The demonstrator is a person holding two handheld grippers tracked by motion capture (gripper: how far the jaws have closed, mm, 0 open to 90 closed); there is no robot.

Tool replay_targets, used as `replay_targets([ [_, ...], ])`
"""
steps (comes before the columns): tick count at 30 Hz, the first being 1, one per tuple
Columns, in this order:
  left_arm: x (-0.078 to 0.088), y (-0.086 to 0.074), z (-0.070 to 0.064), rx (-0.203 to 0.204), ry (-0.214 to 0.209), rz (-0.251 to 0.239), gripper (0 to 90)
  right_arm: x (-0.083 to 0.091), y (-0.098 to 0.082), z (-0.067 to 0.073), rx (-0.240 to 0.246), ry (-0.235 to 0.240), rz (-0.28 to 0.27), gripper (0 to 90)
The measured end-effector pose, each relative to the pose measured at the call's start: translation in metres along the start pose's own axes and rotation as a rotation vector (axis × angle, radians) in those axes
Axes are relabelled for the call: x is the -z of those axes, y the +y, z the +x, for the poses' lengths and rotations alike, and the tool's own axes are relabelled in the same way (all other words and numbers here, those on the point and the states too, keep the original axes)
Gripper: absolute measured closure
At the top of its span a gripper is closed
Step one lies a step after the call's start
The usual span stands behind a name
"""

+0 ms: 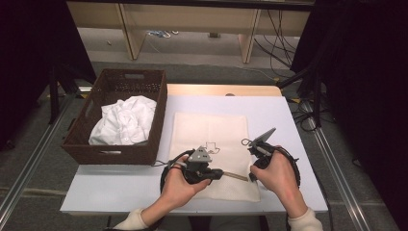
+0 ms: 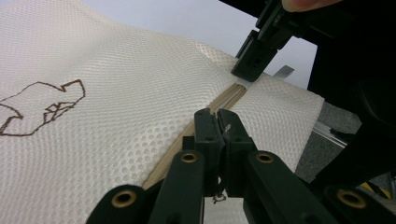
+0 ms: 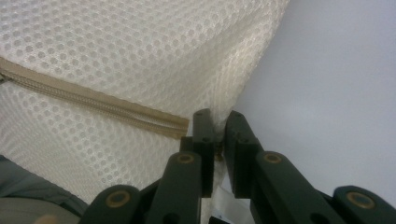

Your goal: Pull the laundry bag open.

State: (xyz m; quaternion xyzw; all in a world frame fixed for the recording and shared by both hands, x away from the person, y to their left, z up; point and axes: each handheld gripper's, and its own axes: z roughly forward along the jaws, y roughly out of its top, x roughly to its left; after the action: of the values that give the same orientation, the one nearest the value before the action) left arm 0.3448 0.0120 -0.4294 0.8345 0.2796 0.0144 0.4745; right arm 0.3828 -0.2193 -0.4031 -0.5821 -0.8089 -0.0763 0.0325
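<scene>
A cream mesh laundry bag (image 1: 210,132) with a small brown drawing lies flat on the pale table (image 1: 281,115). Its tan zipper (image 1: 235,176) runs along the near end. My left gripper (image 1: 219,174) is shut on the zipper (image 2: 224,100), jaws pressed together over the tape; the pull itself is hidden between the pads. My right gripper (image 1: 251,175) is shut on the bag's mesh corner (image 3: 233,84), just past the zipper's end (image 3: 177,125). In the left gripper view, the right gripper (image 2: 250,65) pinches the bag's edge a short way ahead along the zipper.
A dark wicker basket (image 1: 115,155) holding a crumpled white garment (image 1: 126,119) stands at the table's left side, close to the bag. Bare table lies right of the bag. Beyond the far edge are wooden furniture legs (image 1: 129,33) and loose cables on the floor.
</scene>
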Motion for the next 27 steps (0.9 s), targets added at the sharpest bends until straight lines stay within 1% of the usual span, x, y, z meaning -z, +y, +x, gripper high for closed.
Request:
replay_targets([
  [2,0.0008,0.0002,0.0012,-0.02,0.0,0.003,87.0,-0.0003,0.0,0.0,0.002,0.001,-0.002,84.3],
  [3,0.0006,0.0,0.0018,-0.018,-0.008,-0.004,87.0,-0.0001,0.0,0.0003,-0.002,-0.001,0.001,84.3],
  [4,0.0011,-0.0002,0.0017,-0.013,-0.004,-0.002,87.0,-0.0002,0.0,-0.0002,0.003,0.003,0.0,84.3],
  [5,0.0013,-0.0007,0.0013,0.004,0.001,-0.003,86.9,-0.0011,0.0002,-0.0017,0.026,-0.003,-0.014,84.3],
  [6,0.0013,-0.0007,0.0013,0.004,0.001,-0.003,87.0,-0.0023,0.0004,-0.0037,0.054,-0.01,-0.03,84.3],
  [7,0.0028,-0.0006,0.0024,-0.008,0.004,-0.001,87.0,-0.0024,0.0006,-0.0038,0.055,-0.004,-0.028,84.3],
  [8,0.0031,-0.0007,0.0027,-0.012,0.004,0.0,86.9,-0.0023,0.0006,-0.0036,0.052,-0.001,-0.027,84.3],
  [9,0.0034,-0.0012,0.0023,-0.004,0.007,0.001,87.0,-0.0011,0.0004,-0.0014,0.021,0.003,-0.009,84.3],
  [10,0.0037,-0.0012,0.003,-0.015,0.005,0.003,87.0,-0.0005,0.0003,0.0011,-0.009,0.003,-0.001,84.3],
  [11,0.0041,-0.0017,0.0023,0.003,0.014,0.007,87.0,-0.0028,0.0004,-0.0026,0.052,-0.003,-0.033,84.3],
  [12,0.0041,-0.0016,0.0029,0.0,0.003,-0.003,87.0,-0.003,0.0006,-0.0031,0.059,-0.006,-0.035,84.3],
  [13,0.0046,-0.0016,0.0036,-0.001,0.001,-0.006,87.0,-0.0015,0.0003,-0.0001,0.011,-0.004,-0.009,84.3],
  [14,0.0055,-0.0018,0.0031,0.01,0.012,-0.003,86.9,-0.0011,0.0003,0.0007,-0.007,-0.001,-0.003,84.3],
  [15,0.0061,-0.0019,0.0034,0.008,0.011,-0.001,87.0,-0.0009,0.0003,0.0004,-0.009,-0.003,0.001,84.3],
  [16,0.0066,-0.0017,0.0044,-0.005,0.01,-0.001,87.0,-0.0009,0.0004,0.0002,-0.007,-0.003,0.002,84.3],
  [17,0.0071,-0.0016,0.0049,-0.008,0.006,0.0,87.0,-0.0013,0.0004,-0.0001,0.001,-0.006,-0.005,84.3],
  [19,0.0072,-0.0021,0.005,-0.001,0.004,-0.008,87.0,-0.0008,0.0005,0.0,-0.002,0.0,0.0,84.3],
  [20,0.0076,-0.0026,0.0045,0.013,0.008,-0.007,87.0,-0.0008,0.0005,0.0002,-0.003,0.002,0.0,84.3],
  [22,0.008,-0.0028,0.0038,0.019,0.014,-0.009,87.0,-0.0006,0.0005,-0.0001,0.0,0.002,0.002,84.3],
  [23,0.0085,-0.0029,0.0042,0.013,0.015,-0.004,87.0,-0.0006,0.0005,-0.0001,0.0,0.001,0.001,84.3],
  [24,0.0091,-0.0025,0.0058,-0.01,0.013,-0.003,87.0,-0.0007,0.0003,0.0,-0.001,-0.004,-0.002,84.3],
  [26,0.0097,-0.0028,0.006,-0.003,0.013,-0.002,87.0,-0.0006,0.0005,-0.0003,0.001,0.0,0.001,84.3],
  [27,0.0098,-0.0028,0.0063,-0.009,0.013,-0.002,87.0,-0.0004,0.0005,-0.0001,-0.001,0.001,0.001,84.3],
])
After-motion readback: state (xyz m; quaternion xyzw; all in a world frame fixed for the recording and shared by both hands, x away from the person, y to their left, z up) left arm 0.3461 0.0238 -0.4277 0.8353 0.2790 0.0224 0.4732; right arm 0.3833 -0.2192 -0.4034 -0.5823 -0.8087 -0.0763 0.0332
